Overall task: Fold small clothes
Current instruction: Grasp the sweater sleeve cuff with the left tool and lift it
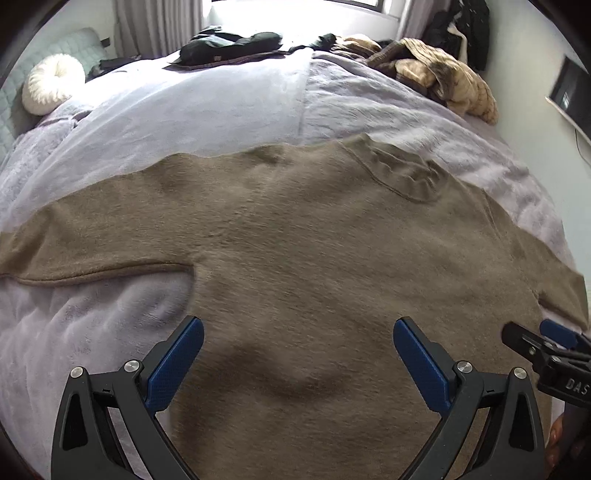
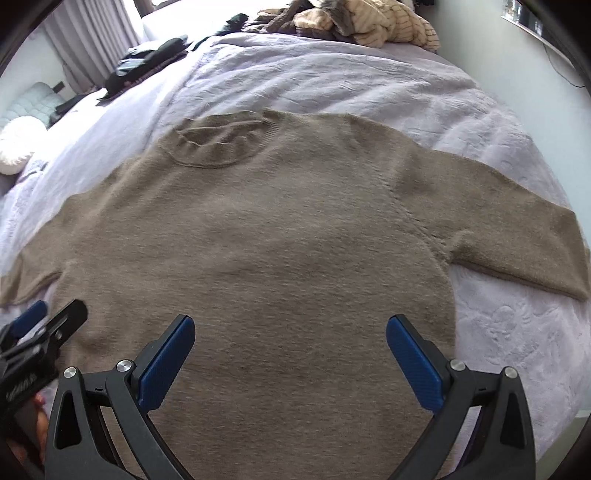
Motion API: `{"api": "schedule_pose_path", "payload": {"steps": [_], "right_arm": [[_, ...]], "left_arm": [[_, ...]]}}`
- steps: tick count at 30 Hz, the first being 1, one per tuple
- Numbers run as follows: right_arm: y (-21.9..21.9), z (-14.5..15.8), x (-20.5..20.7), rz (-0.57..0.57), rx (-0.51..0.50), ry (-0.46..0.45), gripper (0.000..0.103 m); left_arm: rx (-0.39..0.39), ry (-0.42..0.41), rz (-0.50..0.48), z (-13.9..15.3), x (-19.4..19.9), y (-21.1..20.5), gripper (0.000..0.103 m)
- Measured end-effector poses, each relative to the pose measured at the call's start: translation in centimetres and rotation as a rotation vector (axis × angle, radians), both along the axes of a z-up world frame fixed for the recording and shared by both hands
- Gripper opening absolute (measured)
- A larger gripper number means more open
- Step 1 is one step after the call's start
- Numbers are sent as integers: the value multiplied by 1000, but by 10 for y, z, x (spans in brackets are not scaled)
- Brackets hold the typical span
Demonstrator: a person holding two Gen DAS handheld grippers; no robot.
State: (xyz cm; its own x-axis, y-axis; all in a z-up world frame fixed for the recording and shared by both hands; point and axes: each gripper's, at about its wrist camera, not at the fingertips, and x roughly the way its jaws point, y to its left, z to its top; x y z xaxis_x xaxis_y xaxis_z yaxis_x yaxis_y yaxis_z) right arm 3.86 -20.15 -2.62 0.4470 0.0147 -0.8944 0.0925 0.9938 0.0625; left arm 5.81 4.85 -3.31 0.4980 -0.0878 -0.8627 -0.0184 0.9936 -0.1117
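A tan fuzzy sweater (image 1: pixel 295 240) (image 2: pixel 258 229) lies spread flat on the bed, collar (image 1: pixel 402 173) (image 2: pixel 221 142) at the far side and both sleeves stretched out sideways. My left gripper (image 1: pixel 298 328) hovers open over the sweater's lower body, nothing between its blue pads. My right gripper (image 2: pixel 290 326) is open too, above the lower body a bit to the right. Each gripper shows at the edge of the other's view: the right gripper (image 1: pixel 543 338) and the left gripper (image 2: pixel 48 314).
The lavender blanket (image 1: pixel 221 110) (image 2: pixel 369 81) covers the bed. A pile of beige and brown clothes (image 1: pixel 436 74) (image 2: pixel 362 22) and dark clothes (image 1: pixel 229 44) (image 2: pixel 147 62) lie at the far side. A white round cushion (image 1: pixel 51 83) sits far left. A wall runs on the right.
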Motion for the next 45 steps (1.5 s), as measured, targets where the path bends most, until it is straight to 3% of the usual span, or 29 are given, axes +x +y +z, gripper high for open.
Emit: {"api": "schedule_pose_path", "payload": {"steps": [8, 13, 15, 20, 21, 22, 23, 24, 25, 28, 34, 39, 45], "right_arm": [[43, 1, 0, 84, 15, -4, 103], [72, 0, -2, 140, 18, 5, 103], [85, 0, -1, 163, 14, 8, 103], [109, 2, -5, 216, 7, 7, 103], [113, 3, -7, 226, 10, 7, 103], [116, 4, -8, 234, 12, 6, 103], [119, 4, -9, 243, 14, 7, 103], [121, 4, -10, 250, 15, 9, 103], [123, 4, -12, 257, 17, 9, 103], [126, 4, -13, 271, 23, 9, 103], [117, 8, -16, 257, 63, -11, 103], [94, 17, -21, 221, 110, -51, 103], [41, 25, -25, 119, 161, -87, 103]], "left_arm": [[-63, -10, 313, -22, 0, 154, 103], [-182, -29, 539, -48, -8, 251, 103], [-295, -33, 591, -60, -2, 279, 103], [-341, -139, 629, -56, 12, 303, 99], [-347, -166, 646, -54, 10, 306, 75], [-360, -182, 662, -54, 9, 311, 42], [-387, -189, 666, -56, 7, 315, 30], [-425, -201, 671, -58, 7, 320, 11], [-463, -221, 673, -59, 5, 325, 7], [-502, -279, 640, -50, -1, 332, 7], [-461, -408, 467, 1, 9, 291, 7], [-441, -502, 253, 61, 33, 211, 7], [-418, -485, -8, 97, 69, 73, 7]]}}
